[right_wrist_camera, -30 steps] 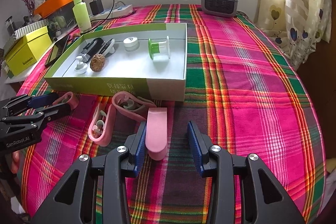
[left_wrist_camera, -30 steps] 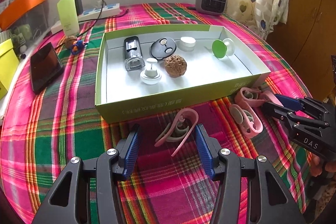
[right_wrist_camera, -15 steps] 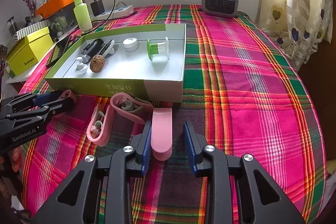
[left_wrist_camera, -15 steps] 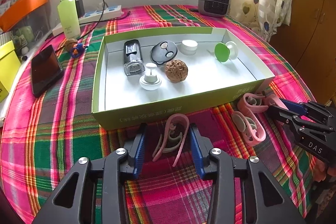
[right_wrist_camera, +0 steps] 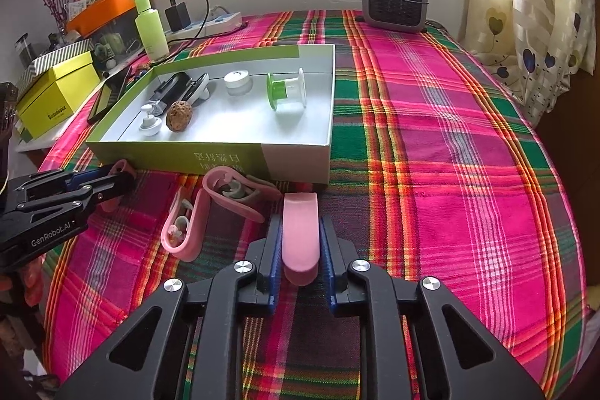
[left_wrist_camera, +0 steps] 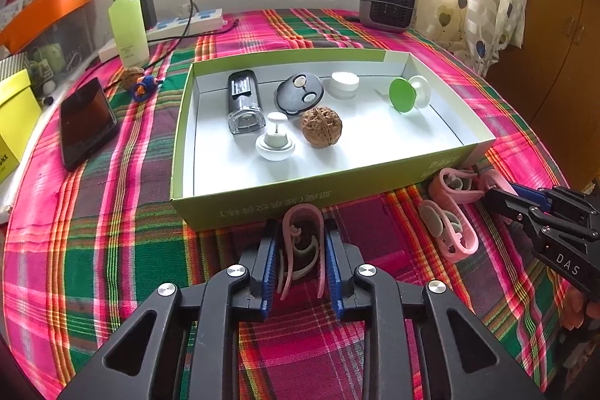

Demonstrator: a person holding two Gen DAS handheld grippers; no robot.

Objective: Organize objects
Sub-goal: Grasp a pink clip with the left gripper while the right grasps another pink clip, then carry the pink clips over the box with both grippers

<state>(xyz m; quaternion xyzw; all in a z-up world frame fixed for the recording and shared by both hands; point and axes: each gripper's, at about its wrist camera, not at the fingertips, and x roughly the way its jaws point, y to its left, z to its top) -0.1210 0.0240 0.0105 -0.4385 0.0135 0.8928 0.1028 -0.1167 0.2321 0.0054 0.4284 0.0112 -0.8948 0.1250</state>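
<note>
You've got the green box (left_wrist_camera: 262,208) dead ahead of both grippers, open side up, its near wall just beyond the fingertips. That's the relation your next move prob turns on: each clip has to go up and over that wall, so I'd judge lift first, then forward.

Left gripper (left_wrist_camera: 300,246): jaws have just been closing and are now clamped on the open pink clip (left_wrist_camera: 302,242), pads pressing its two outer arms. Clip's long axis runs along the fingers, looped end pointing at the box, nearly touching the wall. It still lies on the plaid cloth (left_wrist_camera: 112,250).

Right gripper (right_wrist_camera: 300,242): jaws have just been closing too, now clenched on the solid pink clip (right_wrist_camera: 300,231), pads on both flat sides. Long axis again in line w/ the fingers, far end just short of the box's grey-white corner section. Also on the cloth.

Two more pink clips (right_wrist_camera: 210,205) lie btwn the grippers, just beside the box wall; one overlaps the other's end. Either hand is near them; right looks a bit closer.

Hard to make out:
- Underside of both held clips, hidden by their own bodies, so can't tell if they've left the cloth.
- Grey inner parts of the open clip, partly behind its arms.
- Your hands: only a bit of fingers shows at frame edges.
</note>
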